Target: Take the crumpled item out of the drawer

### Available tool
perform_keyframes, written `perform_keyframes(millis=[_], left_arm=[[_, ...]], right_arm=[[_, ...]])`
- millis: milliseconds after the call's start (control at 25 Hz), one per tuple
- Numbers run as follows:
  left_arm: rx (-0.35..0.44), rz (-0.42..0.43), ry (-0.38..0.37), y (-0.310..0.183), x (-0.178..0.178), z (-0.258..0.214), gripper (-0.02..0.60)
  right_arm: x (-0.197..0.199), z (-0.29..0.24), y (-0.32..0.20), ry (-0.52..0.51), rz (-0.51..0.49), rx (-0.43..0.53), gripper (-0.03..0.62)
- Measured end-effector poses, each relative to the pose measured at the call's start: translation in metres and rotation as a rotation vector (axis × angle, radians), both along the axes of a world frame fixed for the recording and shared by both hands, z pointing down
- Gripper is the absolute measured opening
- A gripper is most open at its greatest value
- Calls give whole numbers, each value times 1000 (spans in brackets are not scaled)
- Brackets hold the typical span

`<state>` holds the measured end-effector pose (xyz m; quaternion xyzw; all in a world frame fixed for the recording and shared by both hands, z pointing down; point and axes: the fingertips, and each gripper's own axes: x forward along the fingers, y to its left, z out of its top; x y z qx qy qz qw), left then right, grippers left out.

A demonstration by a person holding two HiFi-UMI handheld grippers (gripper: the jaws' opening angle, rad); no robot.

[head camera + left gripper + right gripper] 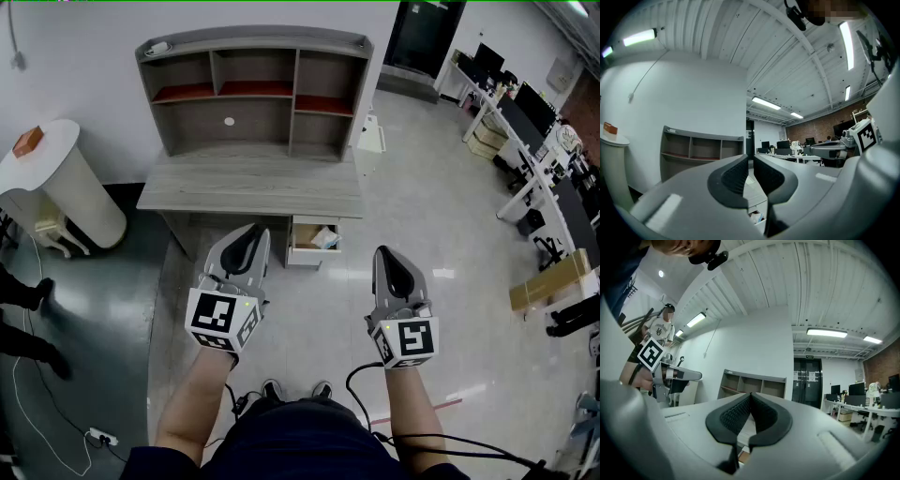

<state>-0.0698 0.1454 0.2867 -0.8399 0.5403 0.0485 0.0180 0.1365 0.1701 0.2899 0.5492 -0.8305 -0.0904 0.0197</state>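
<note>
Ahead of us, bare glossy floor [412, 216] lies open between our feet and the furniture, with a wide lane running right toward the rows of office desks [525, 141]. A grey desk [253, 183] with a shelf hutch [253, 89] stands against the wall, its long front edge facing us. To the left, a white round stand [56, 178] sits near the desk's left corner, leaving a gap between them. Under the desk's right end, the drawer [305, 260] is pulled out past the front edge and is open at the top. We hold both grippers up over the floor, short of the drawer. Our left gripper [255, 232] has only a narrow slit between its pads and holds nothing. Our right gripper [382, 253] is closed pad to pad, also empty. We see the pale crumpled item [326, 239] lying inside the drawer, toward its right side.
</note>
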Motion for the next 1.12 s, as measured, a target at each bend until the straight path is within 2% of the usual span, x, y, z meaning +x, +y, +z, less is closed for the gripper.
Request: perform_keyframes(millis=[120,280,640,840,1120], left_arm=[[-4,7,3,-4,-18,4,36],[-23,18,20,-11,-37,13,35],[-67,30,25,-35,-49,38,36],[-86,-7,-7,-58,-59,51,37],[-135,-99,-49,-121,-76,69,36]], right_arm=[[-14,1,-3,24,15,-10,6],[-25,14,-9,-18,27,-37,6],[-27,45,-38,-45,58,-115,6],[-22,71,-79,-87,44,-159,6],[-15,114,-165,-130,10,-247,6]])
